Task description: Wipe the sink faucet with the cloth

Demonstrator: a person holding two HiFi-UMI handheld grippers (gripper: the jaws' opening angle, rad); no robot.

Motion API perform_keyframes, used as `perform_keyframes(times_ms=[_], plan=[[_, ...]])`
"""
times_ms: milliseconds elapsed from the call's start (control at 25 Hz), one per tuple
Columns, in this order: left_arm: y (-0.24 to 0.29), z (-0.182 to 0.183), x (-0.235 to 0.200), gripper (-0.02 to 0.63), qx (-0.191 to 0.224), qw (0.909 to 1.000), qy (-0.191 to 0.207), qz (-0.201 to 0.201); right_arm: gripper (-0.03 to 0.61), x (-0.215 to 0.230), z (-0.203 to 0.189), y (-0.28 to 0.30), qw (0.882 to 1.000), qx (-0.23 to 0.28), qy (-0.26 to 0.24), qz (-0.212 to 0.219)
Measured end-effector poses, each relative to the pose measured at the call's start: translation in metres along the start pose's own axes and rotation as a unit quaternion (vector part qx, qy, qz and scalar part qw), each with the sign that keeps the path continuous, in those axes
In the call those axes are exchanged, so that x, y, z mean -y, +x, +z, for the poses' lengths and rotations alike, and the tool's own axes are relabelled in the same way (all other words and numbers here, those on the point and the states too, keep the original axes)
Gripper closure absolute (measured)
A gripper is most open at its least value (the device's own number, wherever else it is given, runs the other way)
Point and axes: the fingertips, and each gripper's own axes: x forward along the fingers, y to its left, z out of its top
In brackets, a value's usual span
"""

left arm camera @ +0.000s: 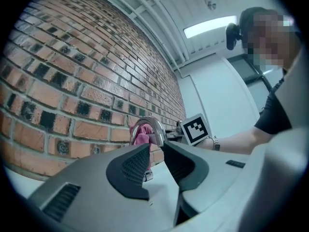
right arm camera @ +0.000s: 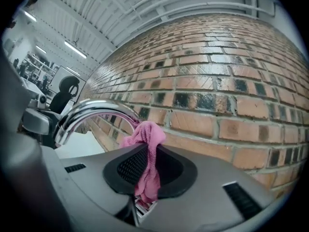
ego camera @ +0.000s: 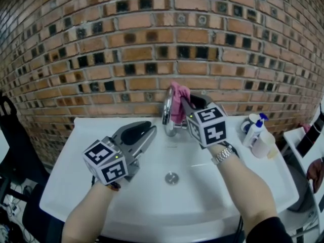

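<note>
Head view alone shows bottles (ego camera: pixel 257 133), right gripper (right arm camera: pixel 150 151) pinching cloth (right arm camera: pixel 144 134), left gripper (left arm camera: pixel 157 151) parted.

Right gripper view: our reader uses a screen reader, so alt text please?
The right gripper has its grey jaws shut on a crumpled pink cloth, next to a curved chrome sink faucet at left. A red-brown brick wall fills the background.

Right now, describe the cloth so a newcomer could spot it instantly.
Find the white sink below the brick wall, then the chrome faucet arching at its back edge. The cloth is the small bunch beside that arch, pinched in the shut right gripper. It's the only pink, soft thing there.
</note>
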Motion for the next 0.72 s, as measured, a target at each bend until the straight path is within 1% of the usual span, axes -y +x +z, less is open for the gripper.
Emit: perform_keyframes(times_ms=[320, 720], plan=[[0.000, -0.007, -0.001, 0.512, -0.004, 1.0000, -0.006, 0.004, 0.528, 0.000, -0.045, 0.009, 0.998, -0.067, 0.006, -0.014], [0.001, -0.012, 0.002, 0.512, -0.006, 0.9999, -0.007, 0.006, 0.528, -0.010, -0.074, 0.003, 0.995, -0.096, 0.017, -0.013]])
